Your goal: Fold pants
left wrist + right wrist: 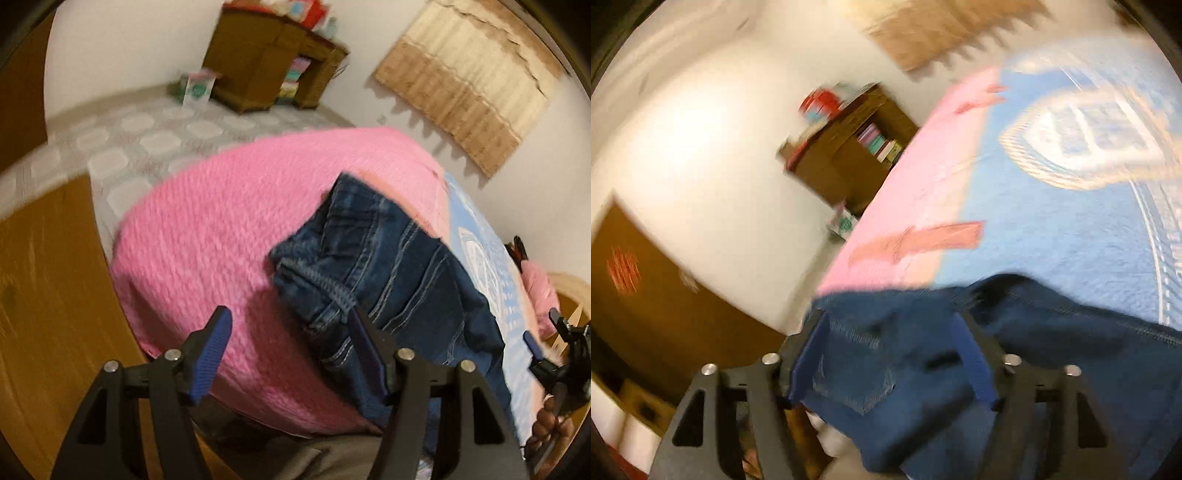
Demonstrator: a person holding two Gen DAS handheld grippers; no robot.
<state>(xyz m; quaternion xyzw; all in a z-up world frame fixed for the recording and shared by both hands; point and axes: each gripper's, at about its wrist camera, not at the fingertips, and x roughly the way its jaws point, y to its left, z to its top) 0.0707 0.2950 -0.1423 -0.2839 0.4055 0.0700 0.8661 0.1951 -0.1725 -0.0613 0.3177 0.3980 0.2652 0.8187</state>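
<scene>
Dark blue jeans [388,273] lie folded on a bed, across a pink knitted blanket [221,229] and a light blue cover [480,236]. My left gripper [291,325] is open just above the blanket, its right finger at the jeans' waistband and drawstring, nothing between the pads. My right gripper [543,332] shows at the far right edge of the left wrist view. In the blurred right wrist view the jeans [894,369] fill the gap between the wide-apart fingers of my right gripper [886,354].
A wooden cabinet [273,66] with books stands against the white wall across a tiled floor [155,125]. A woven mat [472,81] hangs on the wall. A wooden door [44,280] is at the left. White rolls [624,432] sit low left.
</scene>
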